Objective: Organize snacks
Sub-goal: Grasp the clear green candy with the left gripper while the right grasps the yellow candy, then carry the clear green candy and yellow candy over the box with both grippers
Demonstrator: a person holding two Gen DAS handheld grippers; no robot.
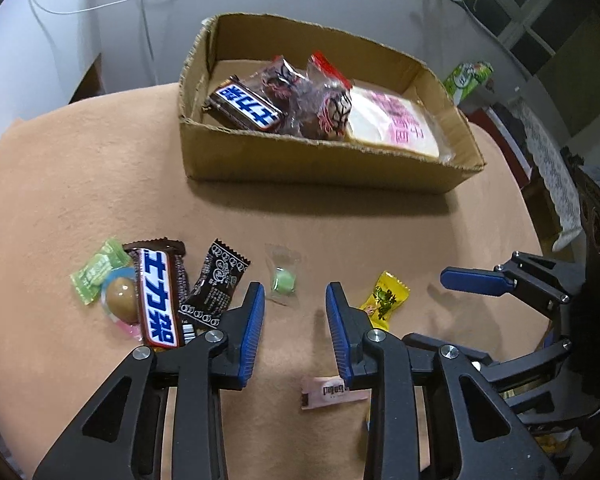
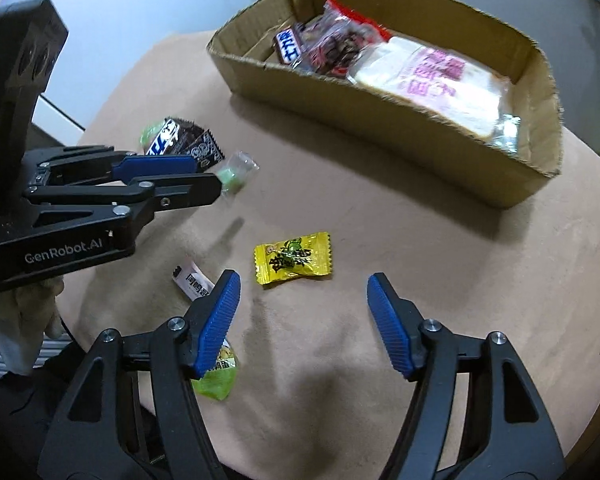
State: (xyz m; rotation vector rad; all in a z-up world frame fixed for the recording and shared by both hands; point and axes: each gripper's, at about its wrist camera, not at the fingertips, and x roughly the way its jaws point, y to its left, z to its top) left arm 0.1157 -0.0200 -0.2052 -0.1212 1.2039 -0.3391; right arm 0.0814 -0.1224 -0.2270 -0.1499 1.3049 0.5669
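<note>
Here, yellow candy (image 2: 293, 258) ahead of parted jaws

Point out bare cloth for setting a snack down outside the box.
Free: the strip between cardboard box and the loose candies, and the cloth right of yellow candy. Crowded: the cluster around the Snickers bar.
</note>
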